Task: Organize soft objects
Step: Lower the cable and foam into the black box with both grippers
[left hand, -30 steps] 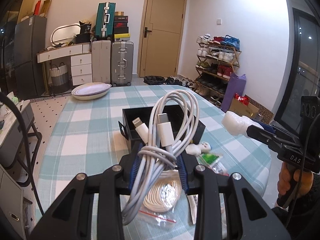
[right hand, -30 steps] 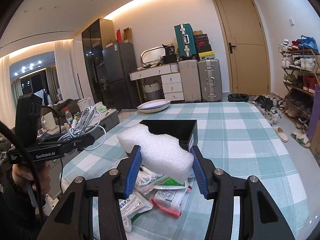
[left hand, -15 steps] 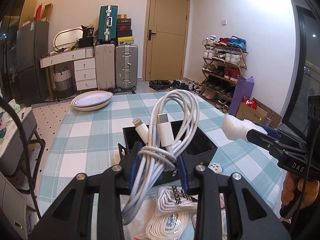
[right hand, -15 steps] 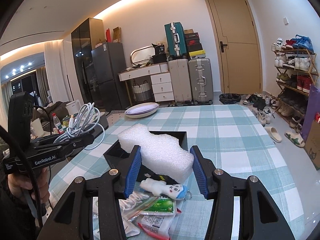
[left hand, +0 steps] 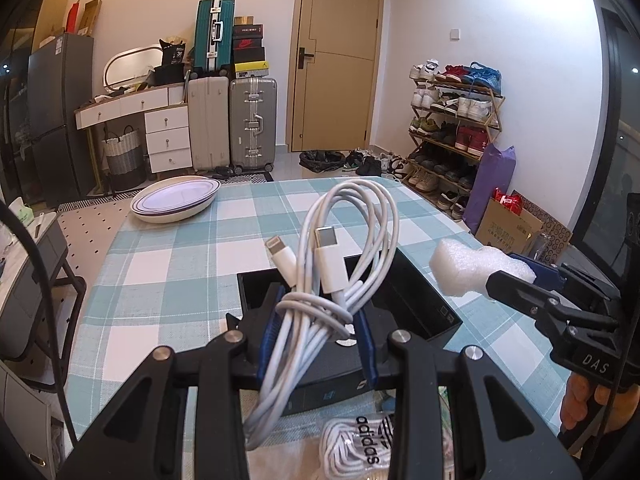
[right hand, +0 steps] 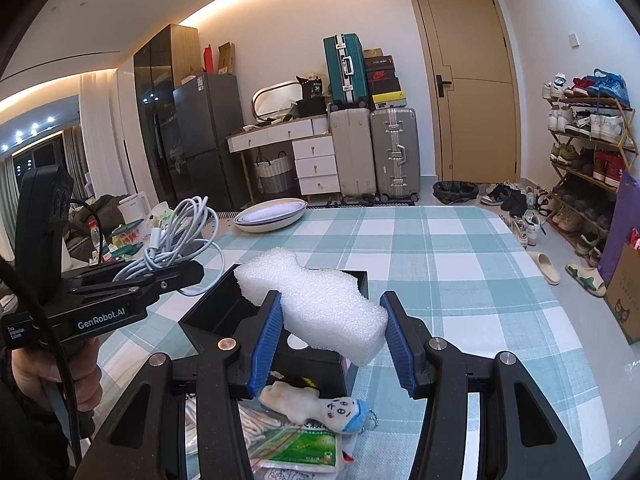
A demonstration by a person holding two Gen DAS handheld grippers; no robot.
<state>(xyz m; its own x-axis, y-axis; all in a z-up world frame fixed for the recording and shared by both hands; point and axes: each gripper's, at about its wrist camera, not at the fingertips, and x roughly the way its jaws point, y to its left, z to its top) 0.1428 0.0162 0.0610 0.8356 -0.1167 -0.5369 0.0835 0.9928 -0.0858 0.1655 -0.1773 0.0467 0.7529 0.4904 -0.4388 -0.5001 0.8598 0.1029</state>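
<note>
Looking along the left gripper [left hand: 318,344], its blue fingers [left hand: 269,340] are closed on a bundled white charging cable [left hand: 340,264], pinched at the wrapped waist where the coils are bound; it looks light and floppy, with loops and both plugs standing up and a tail hanging below, so a grip on that bound middle seems the safest hold. Beneath it, an open black box [left hand: 420,296] sits toward the near edge of the tabletop [left hand: 168,264], which is covered in teal-and-white check cloth, with a bagged white lace marked adidas [left hand: 360,440] at the near edge and stacked plates [left hand: 176,200] at the far left corner. From the right wrist, the right gripper [right hand: 332,336] squeezes a white foam block [right hand: 320,304] between its fingers [right hand: 396,340]; it seems very light and springy, likely to dent. Below lie a small plush doll [right hand: 320,406] and packets. Suitcases [right hand: 372,152], a door and shoe rack stand behind.
</note>
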